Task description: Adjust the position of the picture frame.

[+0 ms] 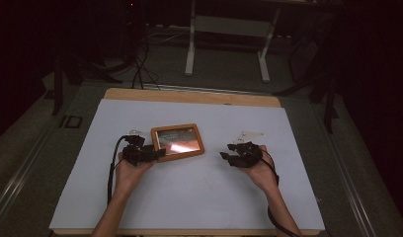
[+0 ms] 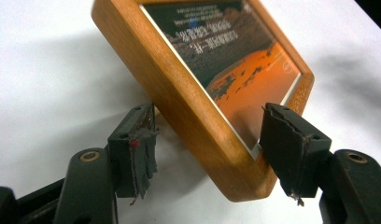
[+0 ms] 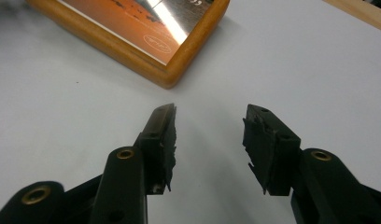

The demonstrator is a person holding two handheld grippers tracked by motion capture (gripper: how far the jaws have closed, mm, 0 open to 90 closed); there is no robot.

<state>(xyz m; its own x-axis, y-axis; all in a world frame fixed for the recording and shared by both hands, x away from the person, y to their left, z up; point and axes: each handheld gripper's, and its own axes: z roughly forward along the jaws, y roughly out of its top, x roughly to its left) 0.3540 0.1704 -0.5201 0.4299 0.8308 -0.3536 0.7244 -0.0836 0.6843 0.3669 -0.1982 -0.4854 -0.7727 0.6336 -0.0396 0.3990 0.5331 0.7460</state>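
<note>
A wooden picture frame (image 1: 178, 139) with an orange and dark print lies left of the middle of the white table cover (image 1: 199, 197). My left gripper (image 1: 159, 152) is at its near left corner. In the left gripper view that corner of the frame (image 2: 193, 121) sits between the jaws of the left gripper (image 2: 209, 109), and both pads (image 2: 282, 140) meet its wooden sides. My right gripper (image 1: 225, 151) hovers to the right of the frame, apart from it. In the right gripper view the right gripper (image 3: 209, 109) stands open over bare cover, with the frame's corner (image 3: 170, 74) ahead of it.
The cover's wooden table edge (image 1: 189, 95) runs along the back. Beyond it, on the dark floor, stand a white-legged stand (image 1: 190, 49) and some black cables (image 1: 140, 69). Bare cover stretches in front of both hands and to the right.
</note>
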